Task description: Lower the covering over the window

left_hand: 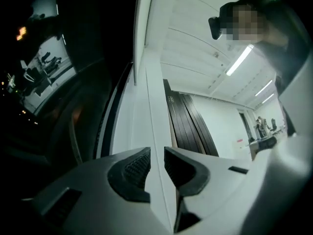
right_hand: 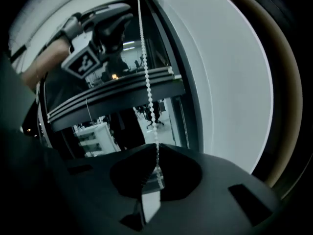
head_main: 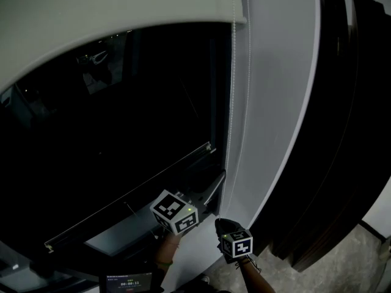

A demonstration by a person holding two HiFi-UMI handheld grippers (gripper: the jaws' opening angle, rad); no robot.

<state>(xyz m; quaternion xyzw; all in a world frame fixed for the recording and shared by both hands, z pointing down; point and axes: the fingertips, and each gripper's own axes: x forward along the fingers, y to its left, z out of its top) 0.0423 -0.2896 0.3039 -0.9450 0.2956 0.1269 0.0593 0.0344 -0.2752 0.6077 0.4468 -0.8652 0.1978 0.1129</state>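
Observation:
A pale roller blind [head_main: 122,11] is rolled down only over the top of the dark window [head_main: 122,133]. Its white bead chain [head_main: 234,90] hangs along the window's right edge. My right gripper [head_main: 227,227], the dark one, sits low by the white wall, shut on the bead chain [right_hand: 146,82], which runs straight down into its pinched jaws [right_hand: 155,153]. My left gripper [head_main: 204,195], with the white marker cube, is just left of it near the frame's lower corner. Its jaws [left_hand: 157,163] stand slightly apart with nothing between them. From the right gripper view the left gripper [right_hand: 105,21] shows up high.
A white wall column [head_main: 275,102] stands right of the window, then dark slatted panels [head_main: 330,133]. A metal rail [head_main: 134,188] crosses the lower window. A small screen [head_main: 128,281] glows at the bottom edge. A person stands in the left gripper view.

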